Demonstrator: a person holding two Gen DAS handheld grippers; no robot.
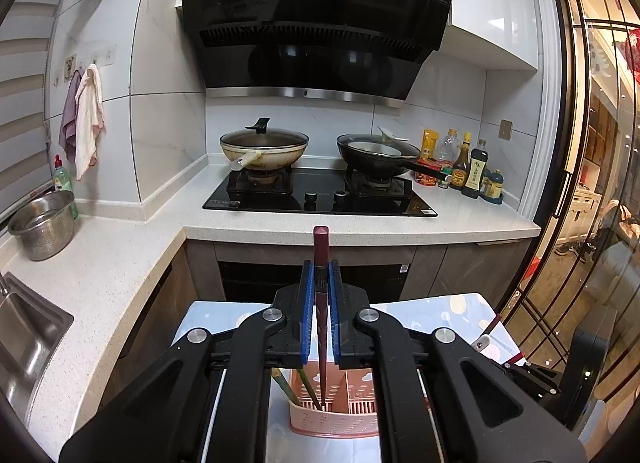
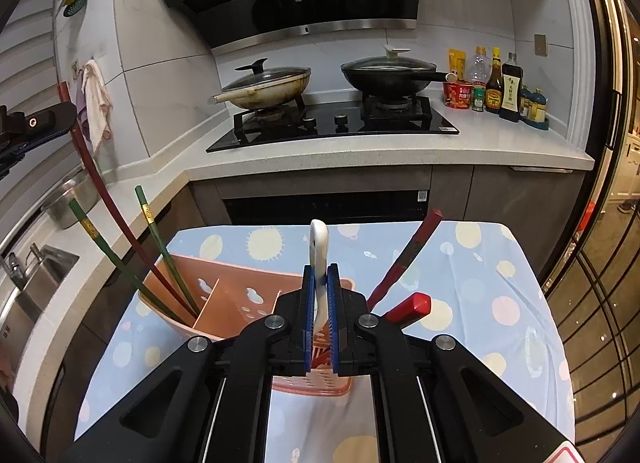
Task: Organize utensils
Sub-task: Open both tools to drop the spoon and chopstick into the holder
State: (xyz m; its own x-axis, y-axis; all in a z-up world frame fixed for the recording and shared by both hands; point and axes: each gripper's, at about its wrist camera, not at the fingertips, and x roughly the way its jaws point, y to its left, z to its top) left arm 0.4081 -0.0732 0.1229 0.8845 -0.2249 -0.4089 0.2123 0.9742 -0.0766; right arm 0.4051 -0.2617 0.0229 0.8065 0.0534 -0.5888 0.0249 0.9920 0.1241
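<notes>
Caddy (image 2: 240, 303): pink perforated plastic, divided into compartments, standing on a dotted cloth (image 2: 480, 283). It sits directly below and ahead of both grippers.

Left gripper (image 1: 321, 283): clenched on a dark red chopstick (image 1: 321, 247), held upright, its lower tip inside the caddy's left compartment beside two green chopsticks (image 2: 152, 223).

Right gripper (image 2: 319, 287): clenched on a white utensil (image 2: 319, 239), probably a spoon handle; its lower end is hidden between the pads. Just right of this gripper, two red chopsticks (image 2: 404, 263) lean out of the caddy's right side.

Step in hand, as judged: dropping held pieces into their compartments. Next move calls for lowering the red chopstick to the caddy floor and releasing; white utensil needs steering over a free compartment first, without nudging the light caddy.

Writing: hood (image 1: 316, 23) reads "valli" at left, sticker "19" at right. Sauce bottles (image 2: 504, 83) bear labels, too small to read.
</notes>
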